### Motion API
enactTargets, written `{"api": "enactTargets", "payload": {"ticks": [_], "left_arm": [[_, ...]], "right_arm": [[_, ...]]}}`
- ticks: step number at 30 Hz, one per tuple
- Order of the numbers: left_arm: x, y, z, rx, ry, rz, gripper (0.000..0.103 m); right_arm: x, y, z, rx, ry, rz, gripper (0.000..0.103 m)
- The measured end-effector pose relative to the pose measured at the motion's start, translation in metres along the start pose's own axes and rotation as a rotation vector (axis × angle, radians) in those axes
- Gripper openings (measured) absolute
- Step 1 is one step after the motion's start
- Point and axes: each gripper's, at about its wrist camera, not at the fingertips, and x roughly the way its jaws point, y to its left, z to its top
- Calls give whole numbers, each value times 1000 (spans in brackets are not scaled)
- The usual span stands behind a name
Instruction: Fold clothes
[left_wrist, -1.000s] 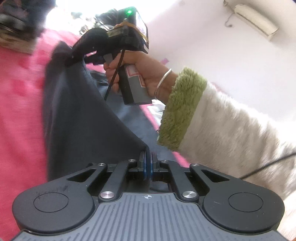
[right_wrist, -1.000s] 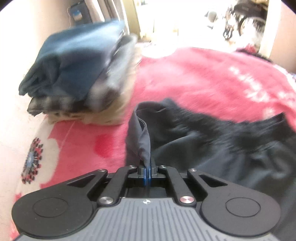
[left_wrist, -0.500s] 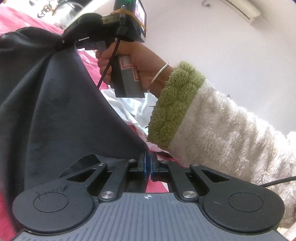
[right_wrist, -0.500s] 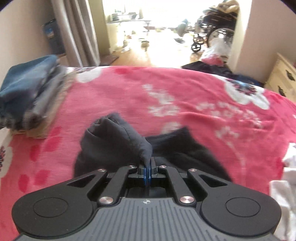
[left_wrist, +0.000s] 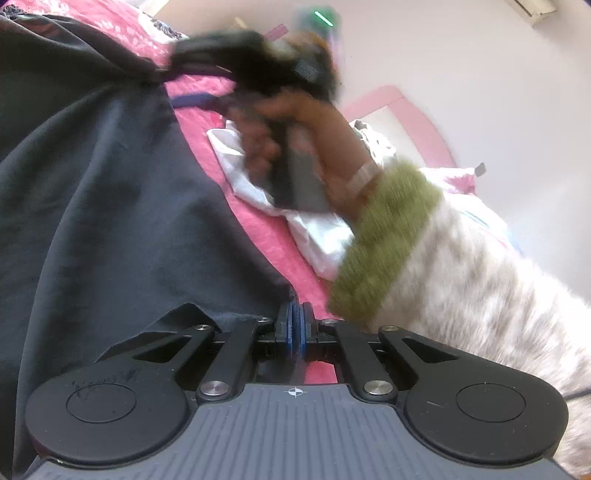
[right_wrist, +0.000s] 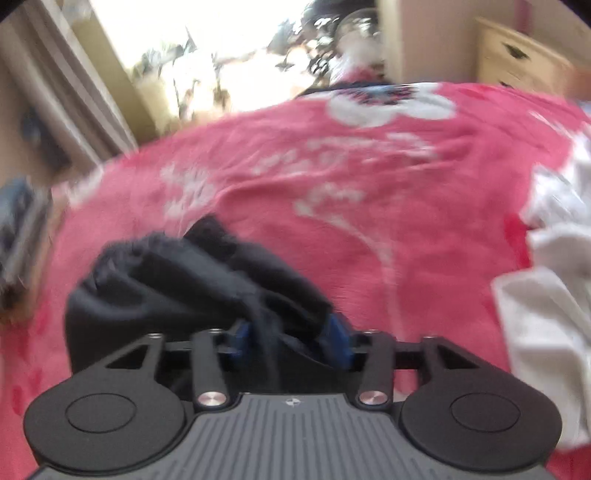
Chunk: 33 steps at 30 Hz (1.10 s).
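The left tongs (left_wrist: 295, 325) are clenched on the edge of a dark grey garment (left_wrist: 110, 203), their blue pads pressed together with the cloth between them. From there the garment spreads up and to the left, filling the left half of that view and hanging above a pink bedspread (left_wrist: 258, 229).

The right tongs (right_wrist: 291, 341) are opening: their blue pads stand apart, with a bunched fold of the same dark garment (right_wrist: 184, 280) lying loose between them and heaped just beyond on the bed.

In the left view the person's right hand (left_wrist: 295, 147) grips the handle of the other tool, blurred, far and to the right. Its wrist wears a pale band, and the sleeve (left_wrist: 443, 258) is white fleece with a green cuff.

A crumpled white cloth (right_wrist: 546, 295) lies on the bedspread to the right. The bedspread is pink-red with white flower patterns. Beyond the bed are a bright doorway, curtains on the left, and a pale wooden dresser (right_wrist: 517, 55) at far right.
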Motion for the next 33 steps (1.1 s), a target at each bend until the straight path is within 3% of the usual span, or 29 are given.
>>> {"api": "enactTargets", "payload": {"ticks": [2, 6, 10, 14, 17, 20, 24, 27, 30, 31, 33], "left_arm": [[2, -6, 3, 23, 12, 0, 2], [22, -25, 11, 50, 63, -6, 2], [55, -35, 20, 32, 142, -7, 2], [109, -38, 39, 18, 224, 25, 2], [146, -36, 41, -10, 283, 58, 2], [176, -32, 37, -13, 318, 102, 2], [206, -11, 32, -90, 369, 151, 6], [198, 1, 31, -186, 352, 146, 29], [172, -7, 37, -190, 321, 78, 58], [163, -10, 39, -187, 313, 55, 62], [145, -17, 43, -179, 294, 16, 63]], "right_arm": [[-38, -29, -12, 39, -58, 22, 52], [-131, -80, -47, 120, -194, -33, 52], [-226, -126, -110, 280, -324, -77, 52], [-277, -148, -184, 427, -357, -115, 52], [-288, -157, -232, 524, -352, -151, 53], [-285, -168, -267, 635, -336, -129, 53], [-270, -171, -290, 699, -311, -91, 54], [-257, -169, -292, 741, -295, -4, 54], [-241, -163, -283, 747, -278, 73, 54], [-237, -160, -280, 747, -272, 86, 54], [-227, -156, -274, 758, -260, 106, 54]]}}
